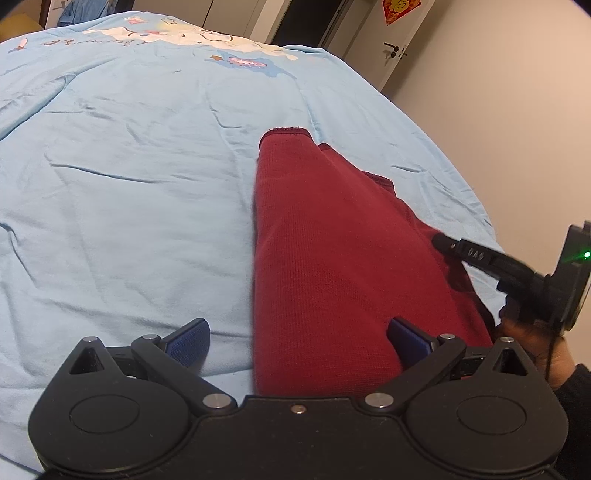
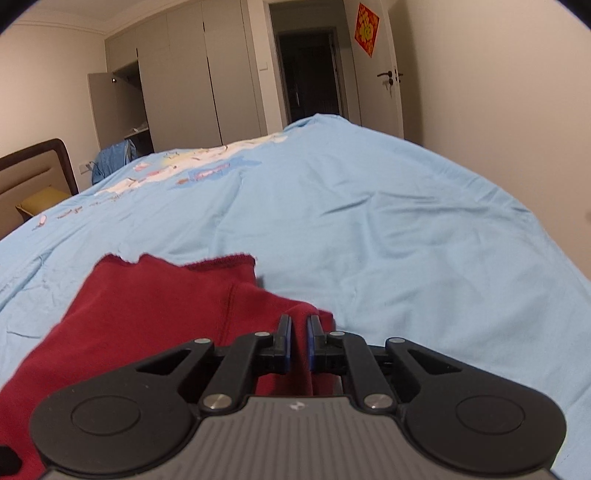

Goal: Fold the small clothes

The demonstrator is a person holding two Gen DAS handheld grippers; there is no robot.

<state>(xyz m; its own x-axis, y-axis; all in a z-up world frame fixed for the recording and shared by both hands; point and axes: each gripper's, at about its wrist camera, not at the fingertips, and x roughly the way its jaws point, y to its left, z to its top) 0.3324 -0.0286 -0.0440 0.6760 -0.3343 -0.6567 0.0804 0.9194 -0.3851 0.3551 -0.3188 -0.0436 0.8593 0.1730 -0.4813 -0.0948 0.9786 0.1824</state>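
A pale blue bedcover (image 2: 369,221) with a cartoon print spreads over a bed in a beige-walled bedroom; beyond the bed stand grey wardrobes (image 2: 184,88), one door ajar, a dark doorway and a white door (image 2: 380,74) bearing a red paper ornament (image 2: 366,34); a padded headboard (image 2: 33,173) rises at the bed's far left. On the bedcover's near part lies a dark red knit garment (image 1: 332,258), partly folded, ribbed hems toward the wardrobes. The left gripper (image 1: 297,343) has its jaws spread wide, one blue pad over the bedcover, the other over the garment. The right gripper (image 2: 299,343) is pinched on a raised ridge of the garment's edge; a hand (image 1: 535,343) holds it.
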